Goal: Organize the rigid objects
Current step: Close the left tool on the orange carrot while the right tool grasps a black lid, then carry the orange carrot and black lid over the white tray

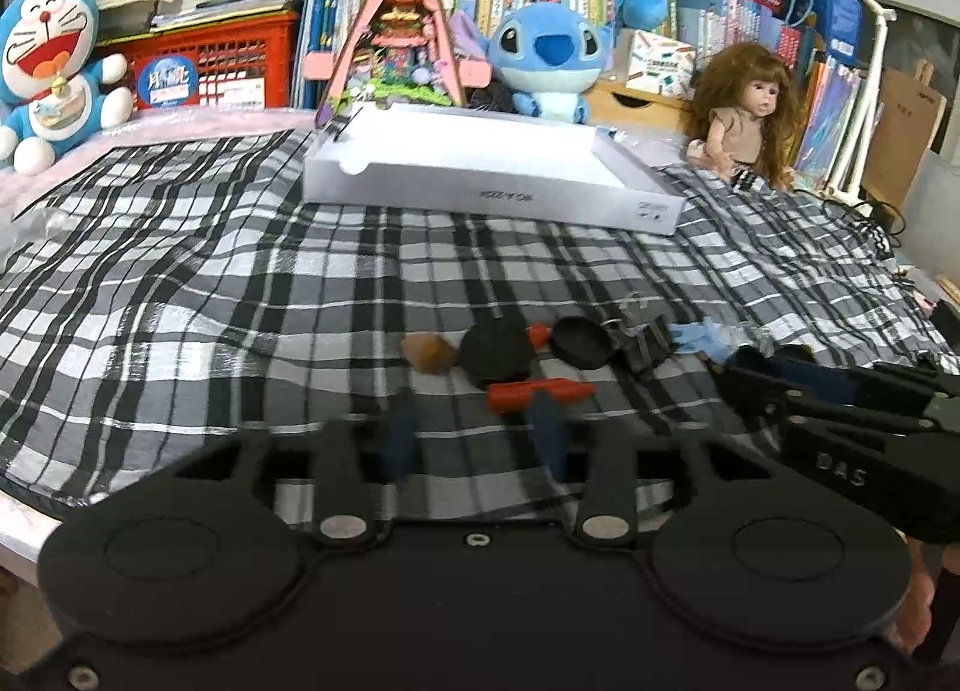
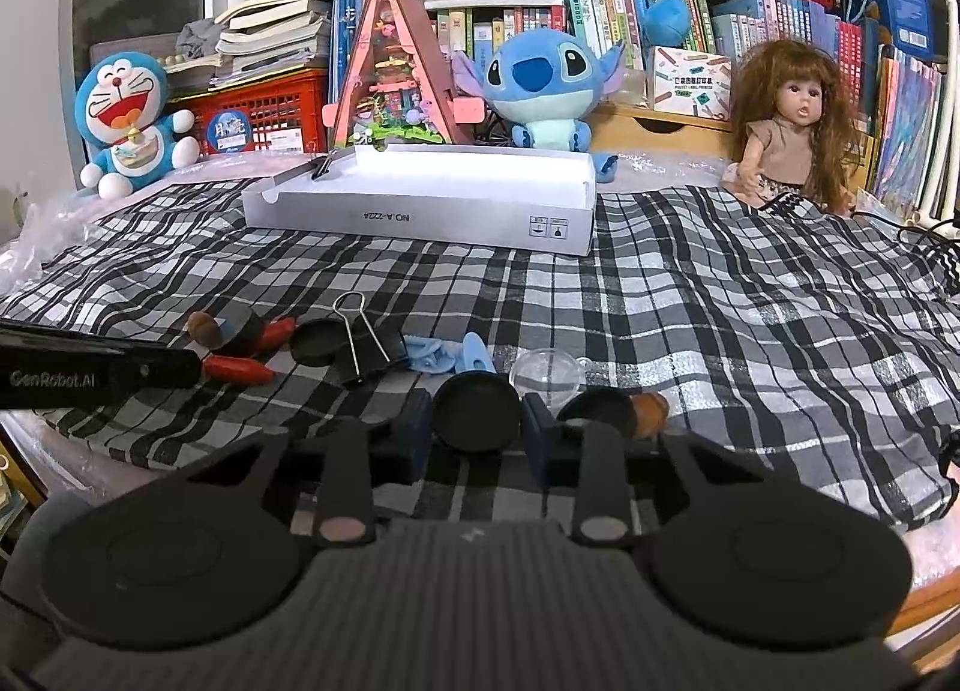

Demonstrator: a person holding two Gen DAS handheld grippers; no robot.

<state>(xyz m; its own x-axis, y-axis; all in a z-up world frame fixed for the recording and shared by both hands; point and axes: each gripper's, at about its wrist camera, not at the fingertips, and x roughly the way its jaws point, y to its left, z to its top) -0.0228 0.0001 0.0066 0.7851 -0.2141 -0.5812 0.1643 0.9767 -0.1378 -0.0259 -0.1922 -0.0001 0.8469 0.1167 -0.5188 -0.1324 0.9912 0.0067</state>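
box [image 2: 420, 211] looked nearly bare, one clip in it | small things still on cloth [image 2: 690, 301] | left gripper [image 1: 474, 427] fingers open, bare | right gripper [image 2: 477, 427] fingers open around black lid [image 2: 477, 409], grip unclear

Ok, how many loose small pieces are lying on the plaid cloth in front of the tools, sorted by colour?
Black round pieces: 4
Black binder clip: 1
Red pieces: 2
Brown pieces: 2
Light blue pieces: 2, though they overlap and are hard to separate
Clear dome: 1
Total: 12
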